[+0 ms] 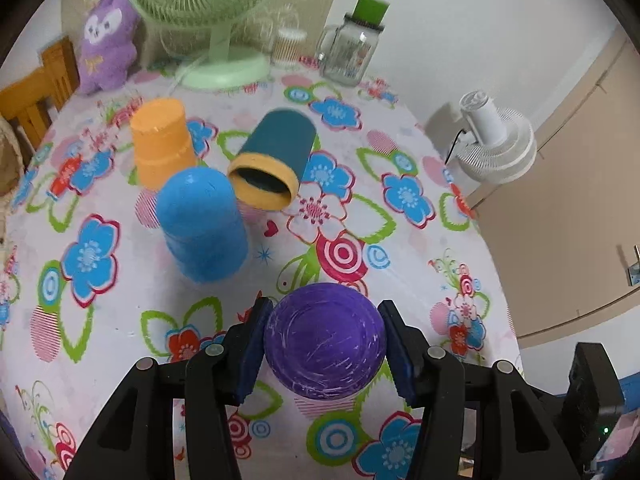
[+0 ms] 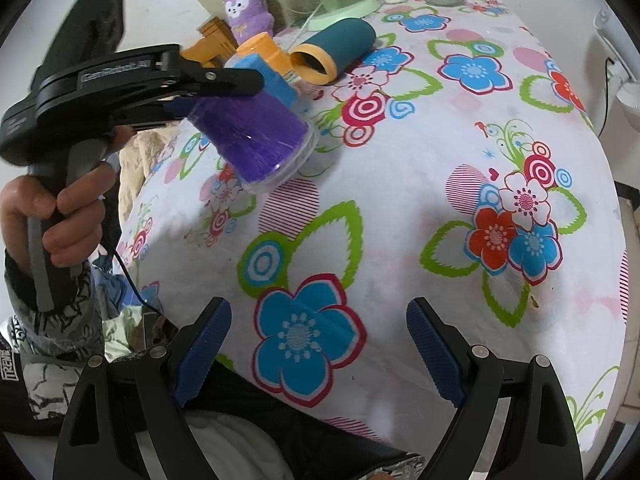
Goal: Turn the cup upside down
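Observation:
My left gripper [image 1: 324, 344] is shut on a purple cup [image 1: 325, 342], whose base faces the camera. In the right wrist view the purple cup [image 2: 256, 136] hangs tilted above the table, rim down and to the right, held by the left gripper [image 2: 224, 92]. A teal cup with a yellow rim [image 1: 274, 162] lies on its side on the floral tablecloth [image 1: 400, 248]. A blue cup [image 1: 202, 224] and an orange cup [image 1: 162, 144] stand upside down. My right gripper [image 2: 320, 344] is open and empty near the table's front edge.
A green desk fan [image 1: 216, 20], a purple plush toy [image 1: 106, 40], a glass jar with green lid [image 1: 352, 48] and a toothpick jar [image 1: 288, 46] stand at the table's back. A white fan [image 1: 496, 136] sits off the right side. A wooden chair [image 1: 36, 88] is at left.

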Tool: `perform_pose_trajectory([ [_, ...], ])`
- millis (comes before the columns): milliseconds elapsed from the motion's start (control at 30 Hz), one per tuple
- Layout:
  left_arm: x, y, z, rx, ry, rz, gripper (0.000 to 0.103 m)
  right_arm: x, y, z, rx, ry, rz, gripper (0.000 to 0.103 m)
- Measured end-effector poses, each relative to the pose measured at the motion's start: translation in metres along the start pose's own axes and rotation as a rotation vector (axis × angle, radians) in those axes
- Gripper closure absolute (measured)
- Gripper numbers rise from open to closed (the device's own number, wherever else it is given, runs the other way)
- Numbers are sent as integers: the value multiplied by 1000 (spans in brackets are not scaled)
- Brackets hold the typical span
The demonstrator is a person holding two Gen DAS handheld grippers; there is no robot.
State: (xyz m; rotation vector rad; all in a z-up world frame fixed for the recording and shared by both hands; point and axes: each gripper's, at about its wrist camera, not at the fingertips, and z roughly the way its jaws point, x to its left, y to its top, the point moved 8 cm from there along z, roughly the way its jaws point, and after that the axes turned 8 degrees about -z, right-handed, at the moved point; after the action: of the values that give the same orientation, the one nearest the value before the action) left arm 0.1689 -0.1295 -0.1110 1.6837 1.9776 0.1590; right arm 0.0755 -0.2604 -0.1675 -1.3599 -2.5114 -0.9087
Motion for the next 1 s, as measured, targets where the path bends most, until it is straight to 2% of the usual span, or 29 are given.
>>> perform_pose_trajectory([
  [267, -9, -16, -18, -61, 24, 45, 47, 9, -3, -6, -12, -6, -10, 12],
  [533, -13, -31, -20, -69, 54, 81, 47, 6, -3, -10, -26, -15, 2, 12],
  [600, -14, -32, -21, -72, 65, 89, 38, 6, -3, -11, -29, -18, 2, 12],
  [633, -14, -32, -21, -74, 66, 89, 29, 6, -2, -11, -32, -20, 2, 12],
  [667, -14, -32, -22, -79, 66, 85, 23, 6, -2, -12, -34, -21, 2, 12],
  [1000, -6, -33, -26, -88, 59, 66, 20, 8, 2, -10, -37, -29, 1, 12],
])
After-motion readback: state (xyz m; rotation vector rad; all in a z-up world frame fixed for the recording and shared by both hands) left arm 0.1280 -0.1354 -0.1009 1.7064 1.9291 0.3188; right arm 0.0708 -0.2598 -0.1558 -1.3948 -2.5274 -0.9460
